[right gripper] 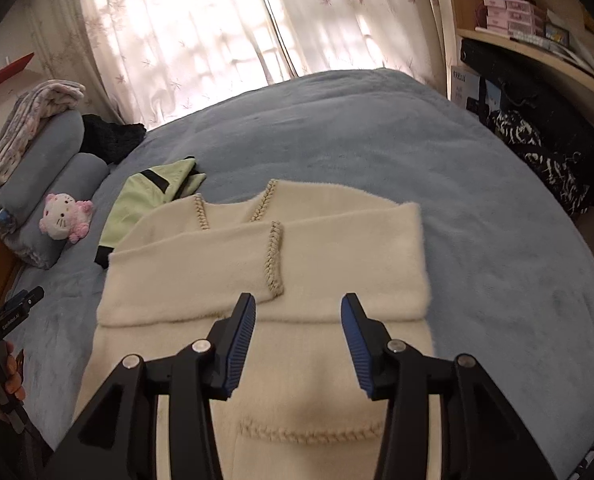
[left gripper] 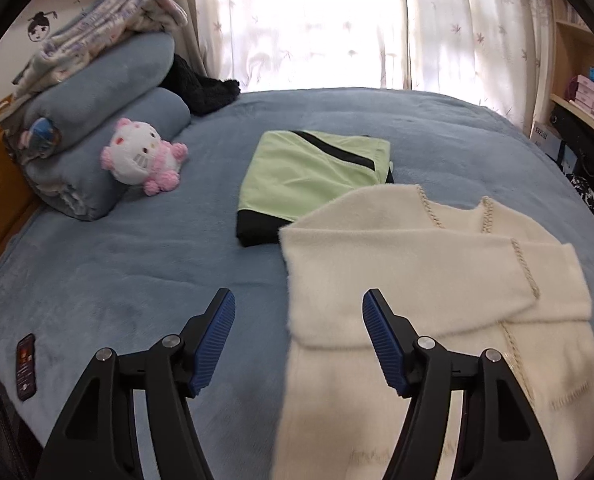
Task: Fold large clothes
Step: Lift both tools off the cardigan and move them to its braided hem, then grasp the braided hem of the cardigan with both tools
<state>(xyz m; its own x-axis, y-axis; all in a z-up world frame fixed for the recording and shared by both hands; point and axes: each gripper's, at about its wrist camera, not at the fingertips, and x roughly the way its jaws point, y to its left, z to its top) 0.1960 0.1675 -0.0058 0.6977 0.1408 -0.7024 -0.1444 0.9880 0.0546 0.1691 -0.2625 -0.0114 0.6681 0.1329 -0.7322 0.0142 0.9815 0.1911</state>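
While both sleeves lie folded across the cream sweater (right gripper: 265, 280) beside the green garment (left gripper: 309, 176), we hold left gripper (left gripper: 299, 340) and right gripper (right gripper: 297, 344) spread empty; soft, floppy knit, so we'd pinch hem corners.

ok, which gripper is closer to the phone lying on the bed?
Left. The left gripper hangs just right of the phone; the right gripper is over the cream sweater, farther away.
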